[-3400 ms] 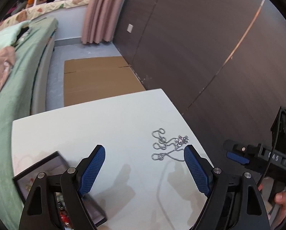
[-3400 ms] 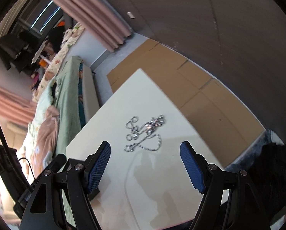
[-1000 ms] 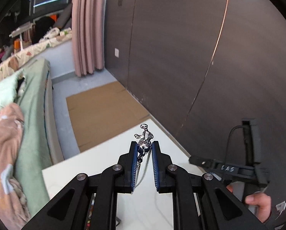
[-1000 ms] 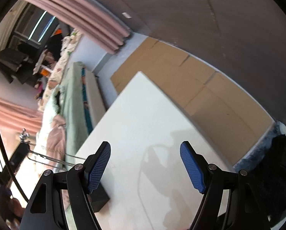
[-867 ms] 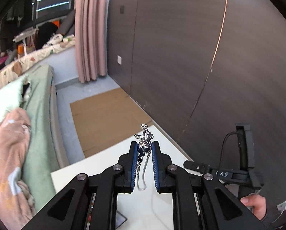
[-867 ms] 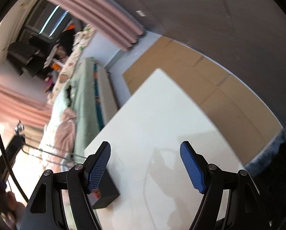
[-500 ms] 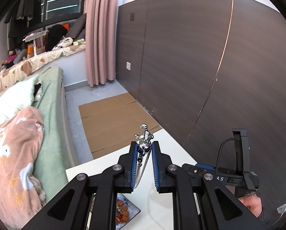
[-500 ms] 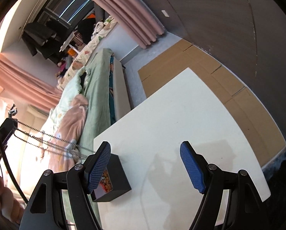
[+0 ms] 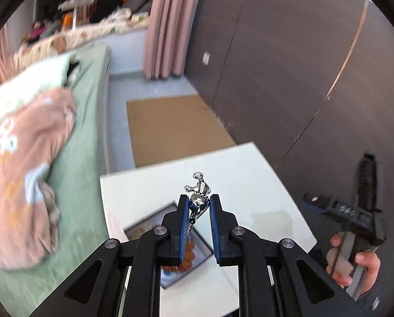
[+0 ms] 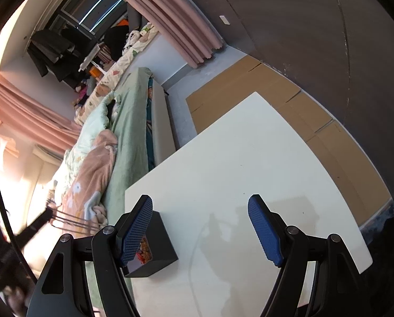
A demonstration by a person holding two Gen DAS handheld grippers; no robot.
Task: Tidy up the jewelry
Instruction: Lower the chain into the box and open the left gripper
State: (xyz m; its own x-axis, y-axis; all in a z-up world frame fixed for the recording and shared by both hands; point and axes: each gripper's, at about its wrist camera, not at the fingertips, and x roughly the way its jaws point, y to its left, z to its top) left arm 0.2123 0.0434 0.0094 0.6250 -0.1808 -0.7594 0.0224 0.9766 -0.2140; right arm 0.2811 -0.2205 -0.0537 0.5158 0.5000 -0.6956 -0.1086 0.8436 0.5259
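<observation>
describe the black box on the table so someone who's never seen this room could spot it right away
Find the white table standing between the green-covered bed and the dark wall. At the table's bed-side edge sits the open black box, a small square case with something orange inside. It is the only thing resting on the tabletop; the silver necklace is up in the left gripper, not on the table.

A silver chain necklace [image 9: 198, 203] with small faceted metal charms hangs pinched between blue pads, its charm cluster poking up past them and its chain strands trailing down. Below it, near the white worktop's [image 9: 252, 179] edge, sits an open black jewelry box [image 10: 154, 248], orange beads visible inside.
</observation>
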